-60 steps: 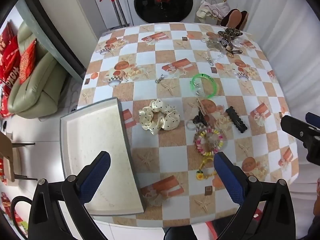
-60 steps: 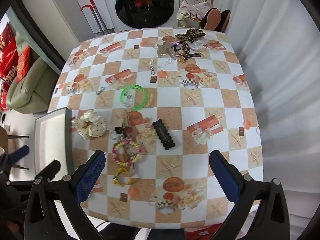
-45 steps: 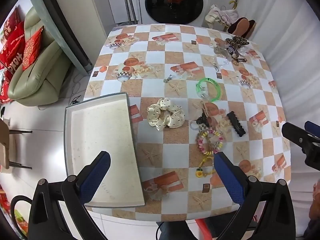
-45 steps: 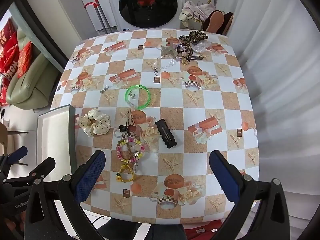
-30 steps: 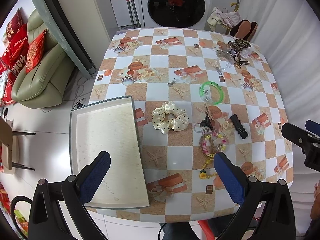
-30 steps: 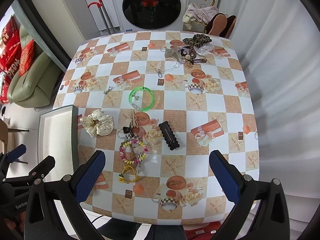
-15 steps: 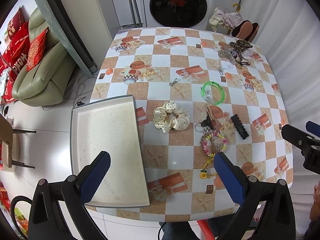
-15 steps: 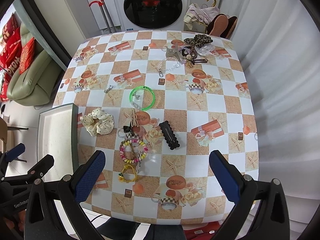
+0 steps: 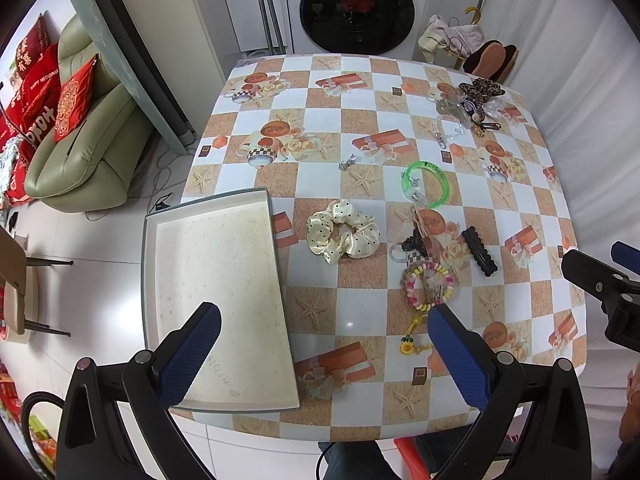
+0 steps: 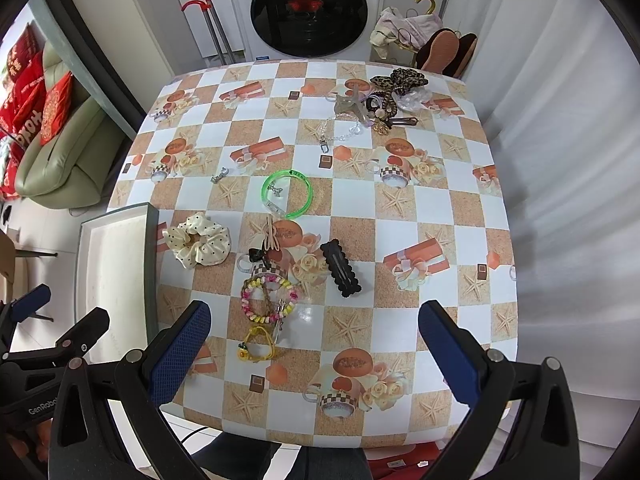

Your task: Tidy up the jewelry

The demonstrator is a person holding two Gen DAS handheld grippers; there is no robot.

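An empty shallow grey tray point(image 9: 216, 280) point(image 10: 116, 264) lies at the table's near left corner. To its right lie a cream polka-dot scrunchie point(image 9: 343, 231) point(image 10: 197, 239), a green bangle point(image 9: 426, 184) point(image 10: 287, 194), a black scalloped hair clip point(image 9: 479, 251) point(image 10: 341, 267), a pastel bead bracelet point(image 9: 427, 285) point(image 10: 270, 294) and a yellow charm point(image 9: 412, 344) point(image 10: 256, 346). A leopard-print bow with chains point(image 9: 478, 92) point(image 10: 394, 82) sits at the far right. My left gripper point(image 9: 320, 344) hovers open high above the tray's right edge. Above the near edge, my right gripper point(image 10: 314, 344) is open too.
The checked tablecloth point(image 9: 360, 120) covers a table beside a white wall on the right. A washing machine point(image 9: 356, 4), a mop point(image 9: 264, 8) and shoes point(image 9: 490, 58) stand beyond the far edge. A green sofa with red cushions point(image 9: 76, 120) is at the left.
Both grippers have risen and drawn back from the table, so more of it and the room shows. Nothing on the table has moved; both stay open.
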